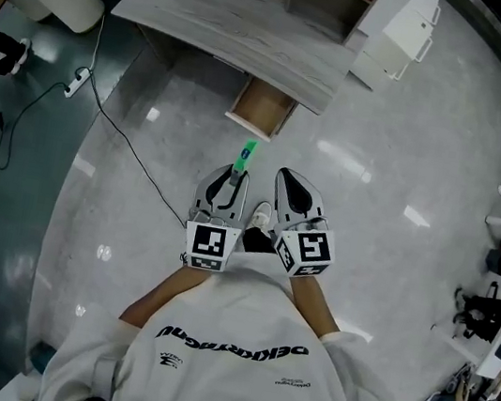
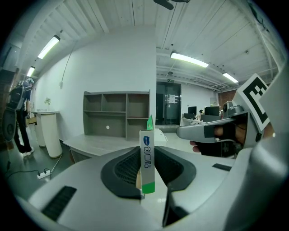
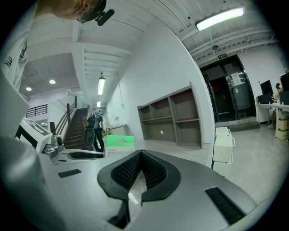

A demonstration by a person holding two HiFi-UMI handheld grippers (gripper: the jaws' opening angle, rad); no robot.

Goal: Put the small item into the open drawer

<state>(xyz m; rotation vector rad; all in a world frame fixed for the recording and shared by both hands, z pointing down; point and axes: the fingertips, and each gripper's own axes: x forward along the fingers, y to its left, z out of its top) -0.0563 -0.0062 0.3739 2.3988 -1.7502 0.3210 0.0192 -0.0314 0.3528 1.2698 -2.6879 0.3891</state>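
Carton (image 1: 247, 155) pinched in left gripper (image 1: 231, 186), long axis pointing toward open drawer (image 1: 264, 108) across bare floor (image 1: 372, 158). Right gripper (image 3: 141, 158) jaws pressed together.

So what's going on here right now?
A person faces a grey desk whose drawer is pulled open. The left gripper is clamped on a slim green-and-white box, which sticks out past the jaws toward the drawer. The right gripper is shut and empty beside it. The box is not in the drawer yet.
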